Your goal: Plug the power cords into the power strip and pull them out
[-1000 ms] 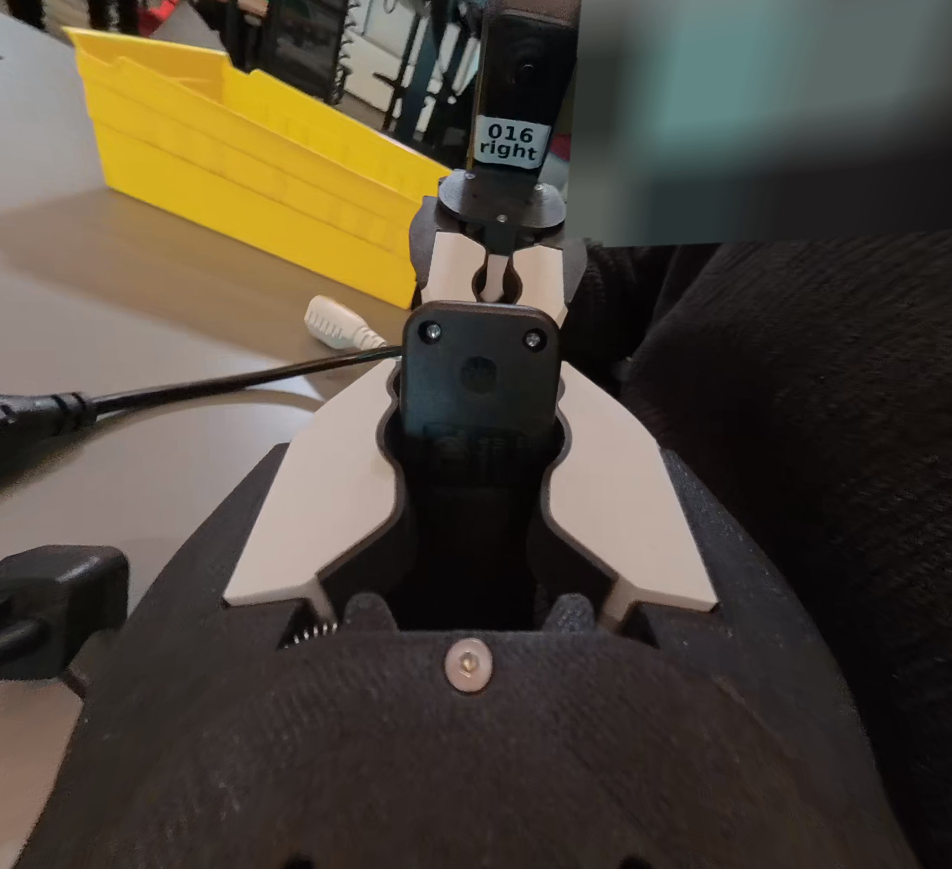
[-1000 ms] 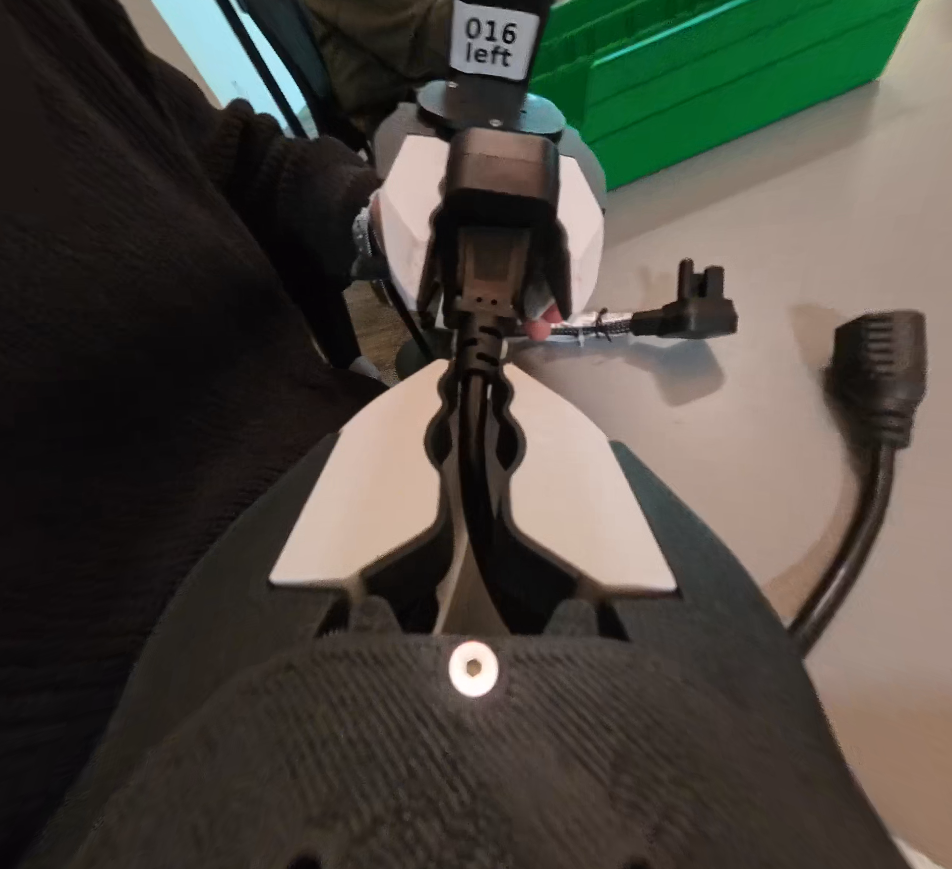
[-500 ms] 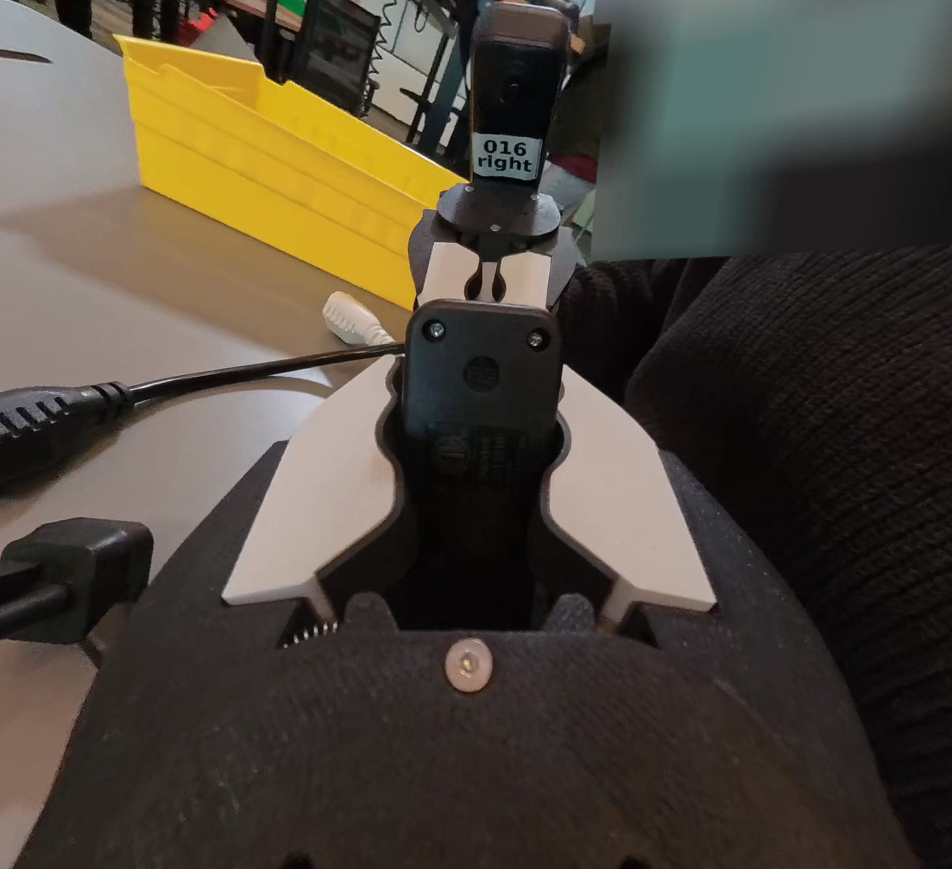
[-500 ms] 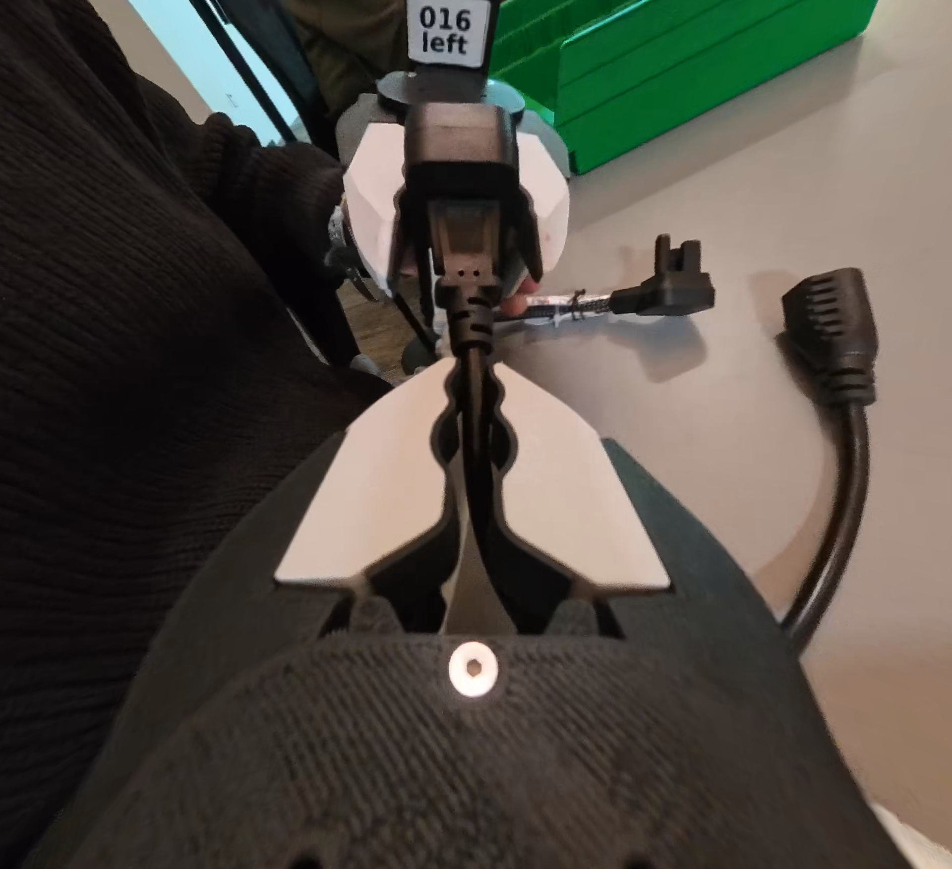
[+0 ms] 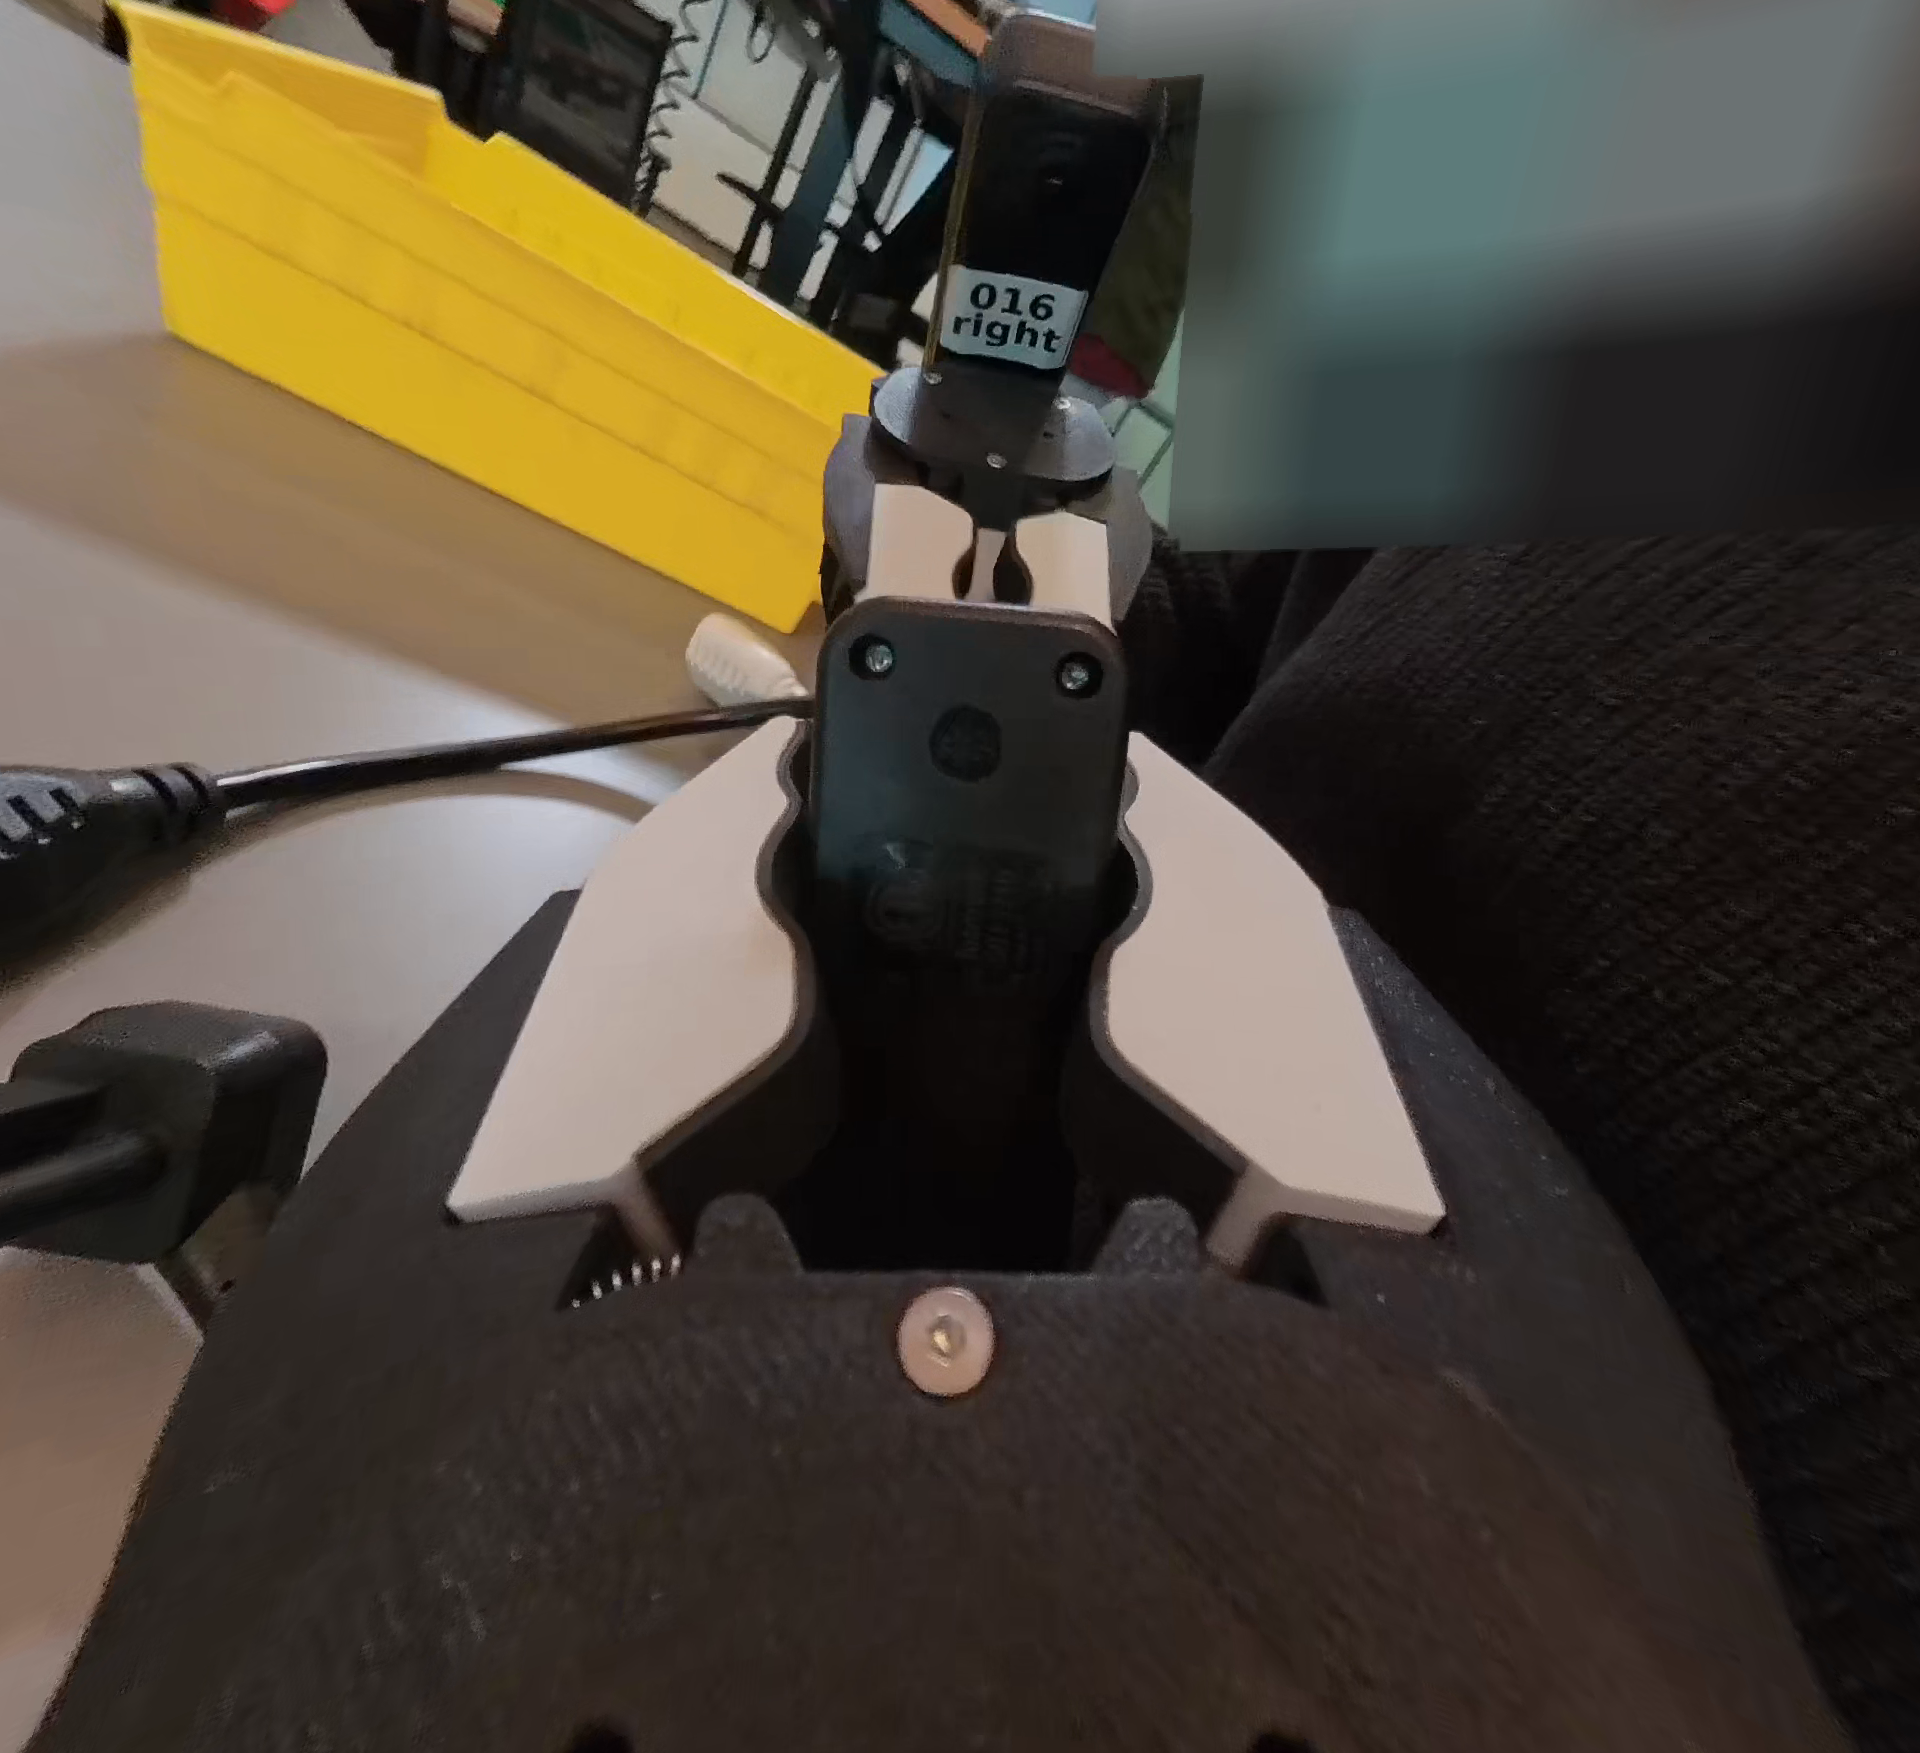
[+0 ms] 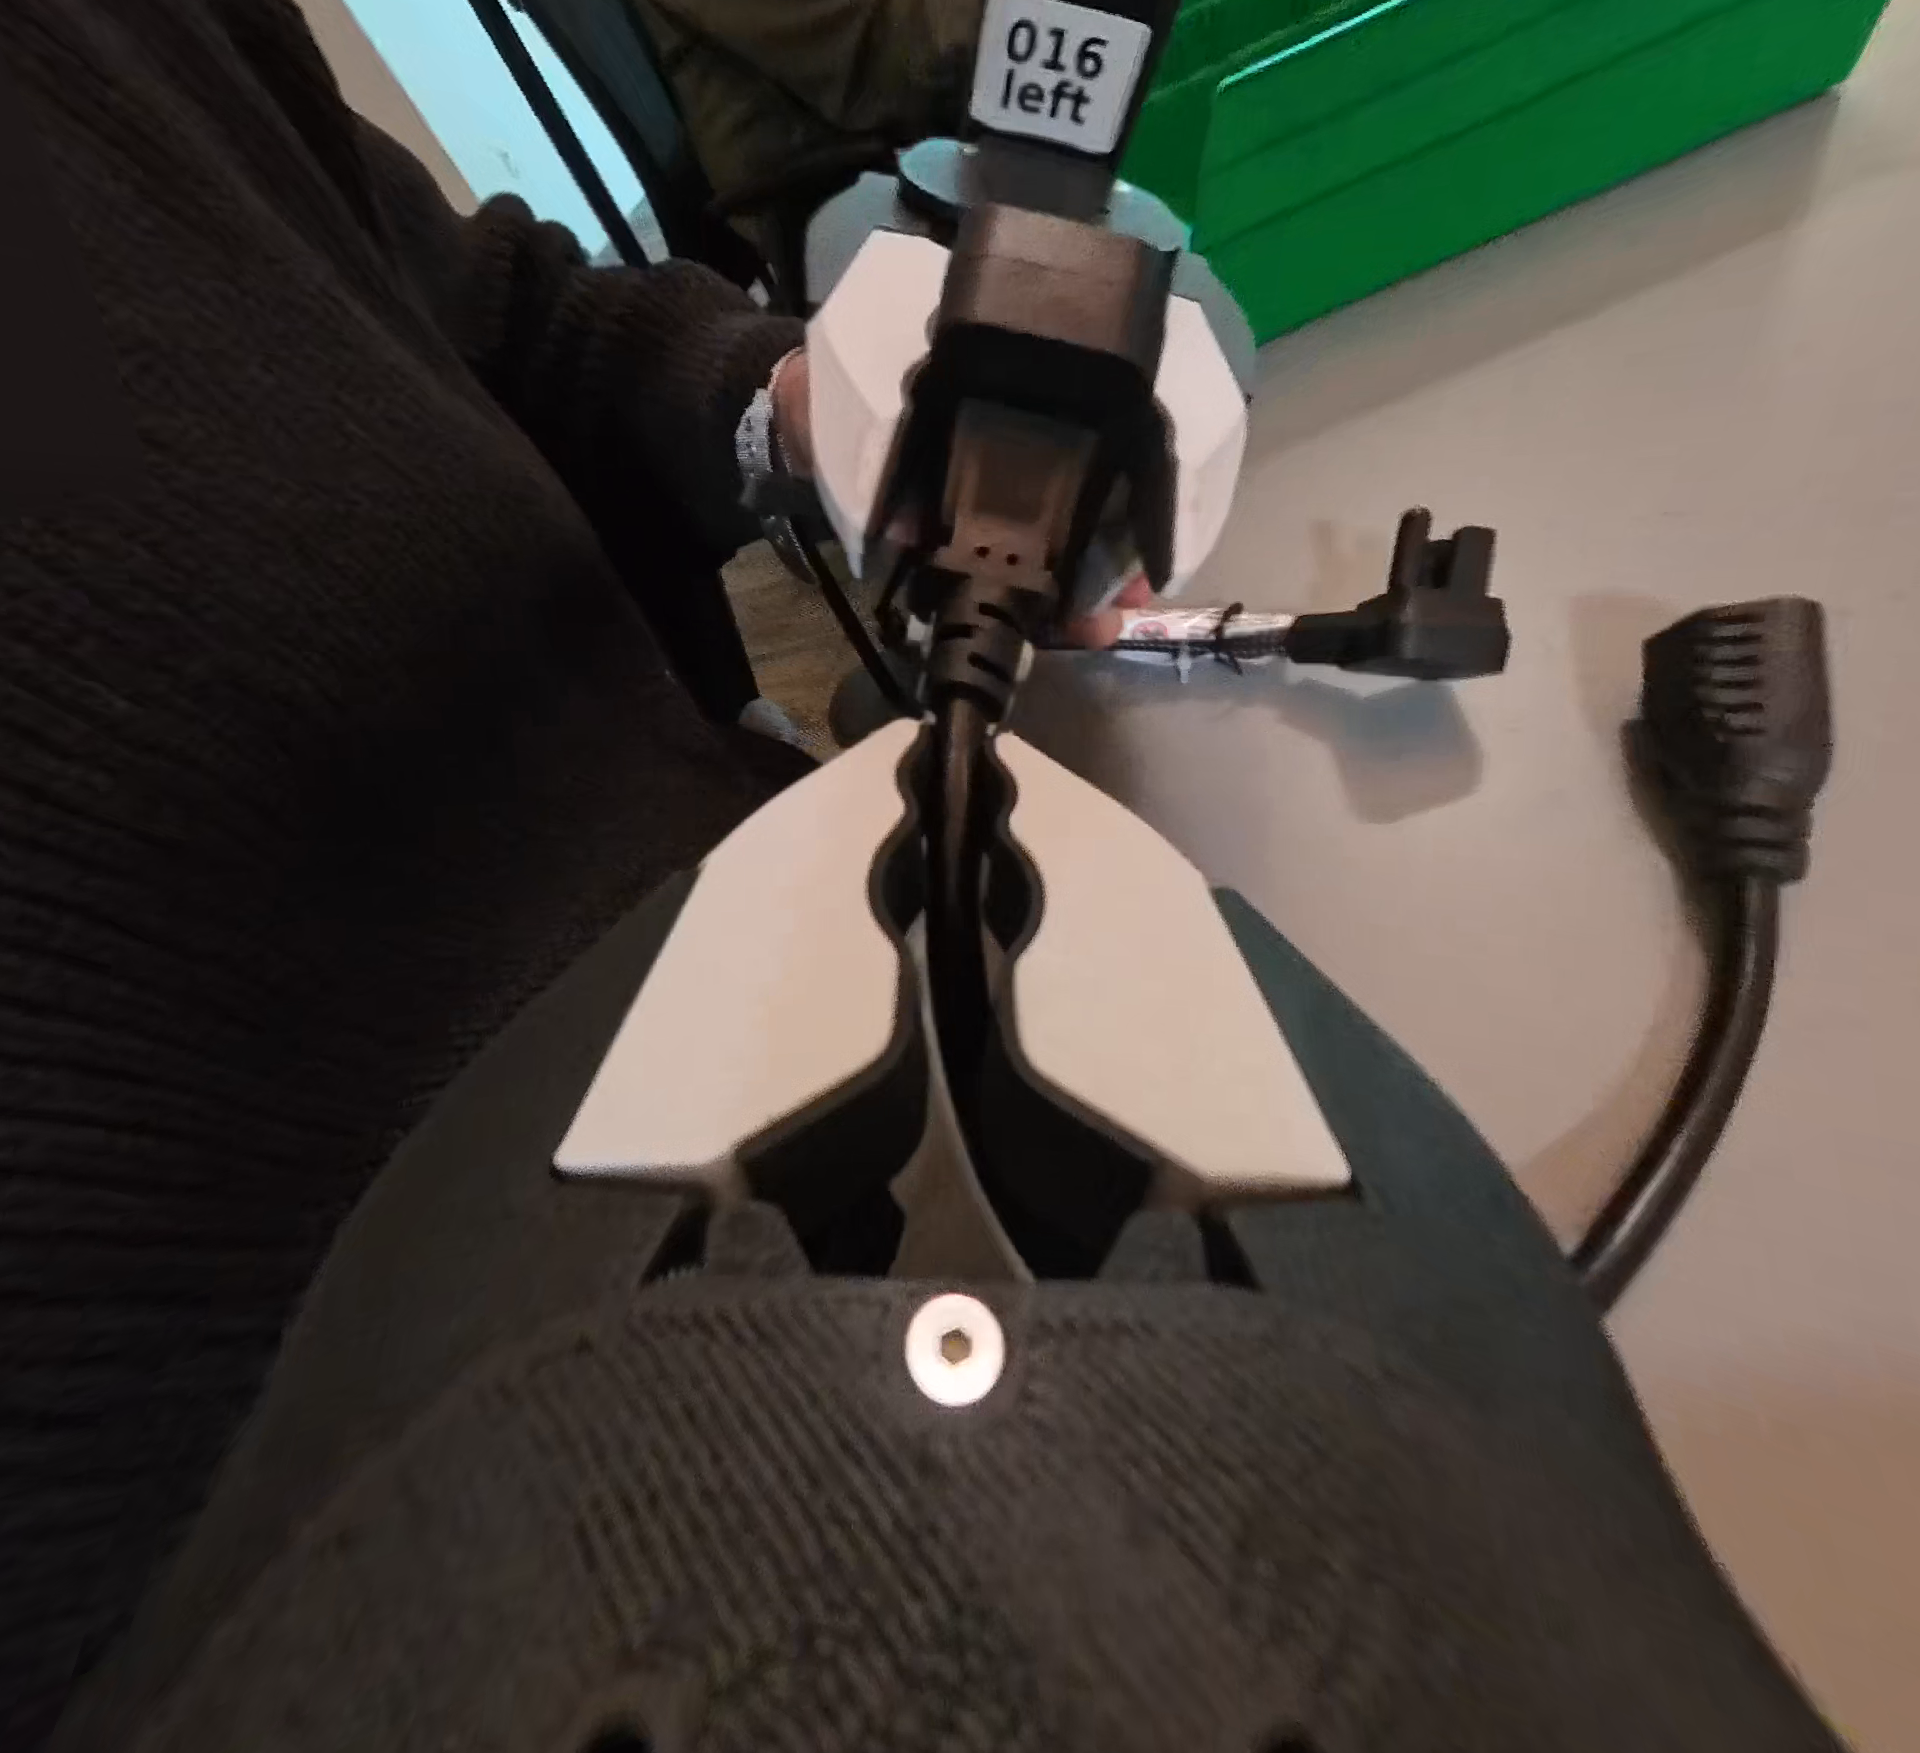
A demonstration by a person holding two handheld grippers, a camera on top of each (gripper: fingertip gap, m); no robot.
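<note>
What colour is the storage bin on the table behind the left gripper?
The storage bin is bright green, shown best in the right wrist view, behind the left gripper.

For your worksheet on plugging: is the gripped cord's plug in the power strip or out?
In, it seems: the plug butts against the power strip with no prongs showing; the right gripper pinches its cord.

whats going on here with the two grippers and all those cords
A person holds a gripper in each hand, facing each other above a table. The left gripper clamps a black power strip; the right gripper pinches the cord of a plug set against it. Two more plugs lie loose.
</note>
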